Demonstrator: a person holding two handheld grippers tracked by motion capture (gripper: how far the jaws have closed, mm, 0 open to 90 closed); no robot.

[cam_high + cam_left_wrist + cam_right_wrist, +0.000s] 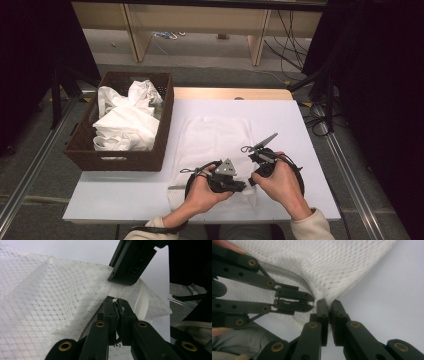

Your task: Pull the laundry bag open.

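1. The near edge of the white mesh cloth [210,145] is hidden under both hands in the high view.
2. No writing is legible.
3. The brown basket [80,150], left of the cloth on the counter [300,130], holds crumpled white cloths [125,120].
4. The left gripper [117,301] fingers pinch the cloth's edge; the right gripper [328,302] fingers clamp it just beside them.

no text, label, brand, number or sign can be read in any of the views.
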